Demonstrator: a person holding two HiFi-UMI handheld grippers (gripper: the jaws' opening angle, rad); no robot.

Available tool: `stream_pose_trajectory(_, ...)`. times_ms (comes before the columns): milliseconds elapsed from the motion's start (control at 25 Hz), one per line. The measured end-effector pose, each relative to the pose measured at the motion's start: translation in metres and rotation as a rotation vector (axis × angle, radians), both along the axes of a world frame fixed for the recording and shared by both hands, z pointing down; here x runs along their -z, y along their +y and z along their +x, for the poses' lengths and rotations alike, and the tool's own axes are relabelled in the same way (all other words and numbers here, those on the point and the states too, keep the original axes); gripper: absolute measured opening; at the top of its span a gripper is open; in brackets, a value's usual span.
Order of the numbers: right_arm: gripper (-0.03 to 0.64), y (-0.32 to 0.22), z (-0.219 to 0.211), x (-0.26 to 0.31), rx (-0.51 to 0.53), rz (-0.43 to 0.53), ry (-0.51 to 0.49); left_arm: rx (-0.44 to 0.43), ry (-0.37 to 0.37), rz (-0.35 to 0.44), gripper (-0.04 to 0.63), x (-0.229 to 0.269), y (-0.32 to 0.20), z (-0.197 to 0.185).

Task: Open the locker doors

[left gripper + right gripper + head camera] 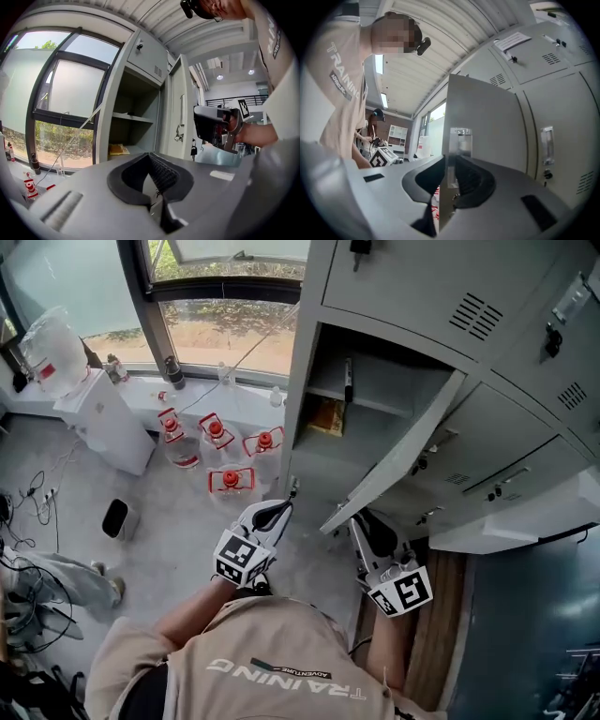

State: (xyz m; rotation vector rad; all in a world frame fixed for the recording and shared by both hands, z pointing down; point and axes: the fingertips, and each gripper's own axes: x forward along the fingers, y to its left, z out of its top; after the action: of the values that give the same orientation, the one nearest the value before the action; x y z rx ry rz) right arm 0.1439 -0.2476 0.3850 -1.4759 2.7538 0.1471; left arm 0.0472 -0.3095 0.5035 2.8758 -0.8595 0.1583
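lockers [525,418] pale grey all over, and the locker door [403,451] the same grey. left gripper [281,507] white with black pads, black-and-white square markers on its cube; right gripper [357,519] matches. beige shirt [272,652], white lettering. clear jugs [216,432] with red caps, grey floor [187,540], a yellow-brown packet [326,415].

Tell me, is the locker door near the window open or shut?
Open: the locker door stands angled outward, baring a shelf, its edge pinched by the right gripper.
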Motion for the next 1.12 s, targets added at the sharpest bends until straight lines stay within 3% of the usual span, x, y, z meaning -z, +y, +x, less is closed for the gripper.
stream_pose_trajectory(320, 0.041, 0.059, 0.078, -0.001, -0.016, 0.002, -0.052, 0.04, 0.004, -0.028, 0.006, 0.015, 0.069, 0.062)
stream_pose_trajectory(520, 0.041, 0.076, 0.11, -0.009, -0.004, -0.01, -0.054, 0.104, -0.037, -0.063, 0.006, -0.002, 0.112, 0.069)
stream_pose_trajectory(800, 0.041, 0.093, 0.119, -0.031, -0.013, -0.063, -0.027, 0.162, -0.056, -0.092, 0.006, -0.015, 0.138, 0.059)
stream_pose_trajectory(1120, 0.041, 0.103, 0.1, -0.063, 0.003, -0.142, -0.014, 0.206, -0.051, -0.087, 0.006, -0.014, 0.141, 0.042)
